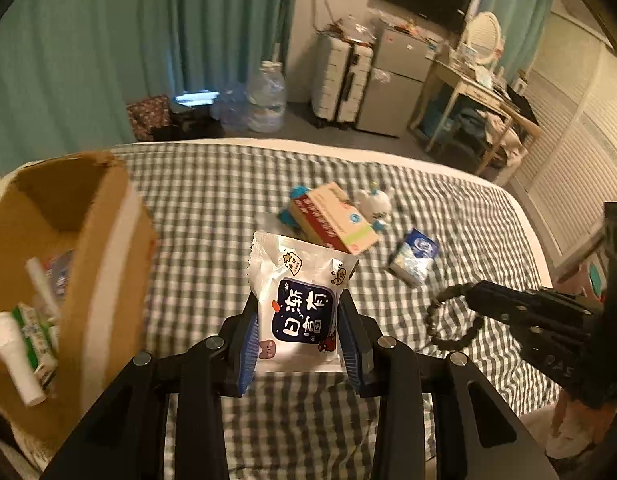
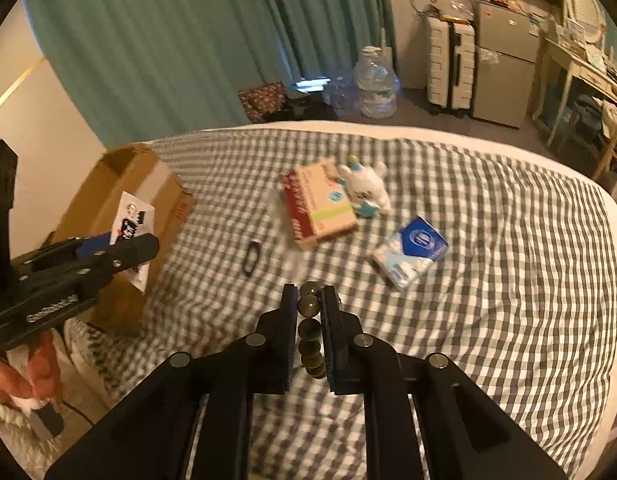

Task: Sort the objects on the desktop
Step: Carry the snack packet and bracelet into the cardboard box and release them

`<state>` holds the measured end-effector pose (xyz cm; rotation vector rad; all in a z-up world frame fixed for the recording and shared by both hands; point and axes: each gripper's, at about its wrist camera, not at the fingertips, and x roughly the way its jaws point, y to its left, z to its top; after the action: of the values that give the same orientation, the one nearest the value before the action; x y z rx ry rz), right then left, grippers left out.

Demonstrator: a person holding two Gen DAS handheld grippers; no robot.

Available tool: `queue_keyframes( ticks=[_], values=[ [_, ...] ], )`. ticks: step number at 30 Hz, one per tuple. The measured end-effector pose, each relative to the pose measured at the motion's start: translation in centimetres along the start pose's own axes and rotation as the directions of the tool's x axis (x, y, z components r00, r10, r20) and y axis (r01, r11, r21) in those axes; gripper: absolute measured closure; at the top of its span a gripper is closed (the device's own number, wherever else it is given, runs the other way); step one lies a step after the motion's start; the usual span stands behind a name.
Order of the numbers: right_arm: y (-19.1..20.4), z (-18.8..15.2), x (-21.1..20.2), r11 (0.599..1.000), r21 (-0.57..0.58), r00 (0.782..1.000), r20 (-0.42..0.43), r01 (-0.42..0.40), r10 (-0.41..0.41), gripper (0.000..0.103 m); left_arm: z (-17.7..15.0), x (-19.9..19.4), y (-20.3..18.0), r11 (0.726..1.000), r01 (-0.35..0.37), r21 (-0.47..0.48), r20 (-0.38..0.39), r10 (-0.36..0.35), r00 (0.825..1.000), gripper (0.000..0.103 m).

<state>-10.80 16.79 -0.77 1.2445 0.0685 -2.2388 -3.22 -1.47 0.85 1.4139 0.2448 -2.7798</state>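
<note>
While left jaws clamp snack packet (image 1: 298, 312), right jaws pinch bracelet (image 2: 310, 332)

Hidden and cut-off parts

Your box (image 1: 68, 248) runs off the left edge; packet (image 1: 298, 304) hides part of the carton (image 1: 332, 220).

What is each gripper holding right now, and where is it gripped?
The left gripper clamps a white snack packet by its lower side edges. The right gripper pinches a dark bead bracelet across a run of beads, the loop hanging free.
</note>
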Motion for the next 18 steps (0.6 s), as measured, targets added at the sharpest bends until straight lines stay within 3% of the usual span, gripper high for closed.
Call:
queue_keyframes(
  ticks=[5,11,15,18],
  values=[
    [4.2,1.9,-2.5,0.996,-0.085,0.999,0.035,-0.011,0.014,0.092,0.6,-3.0,2.5,0.998,0.001,-0.070,0.073,0.004,0.997,0.067],
    [10.9,5.1,-4.2,0.980,-0.197,0.995,0.082,-0.033,0.049,0.092,0.9,-7.2,7.8,0.984,-0.043,-0.174,0.182,0.075,0.980,0.067],
    [15.8,7.3,-4.3,0.962,-0.260,0.988,0.104,-0.082,0.113,0.092,0.3,-8.8,12.2,0.965,-0.102,-0.241,0.192,0.150,0.970,0.067],
    [20.0,8.8,-3.6,0.941,-0.316,0.982,0.105,-0.120,0.160,0.092,-0.2,-9.2,16.0,0.935,-0.119,-0.333,0.176,0.185,0.967,0.067]
  ],
)
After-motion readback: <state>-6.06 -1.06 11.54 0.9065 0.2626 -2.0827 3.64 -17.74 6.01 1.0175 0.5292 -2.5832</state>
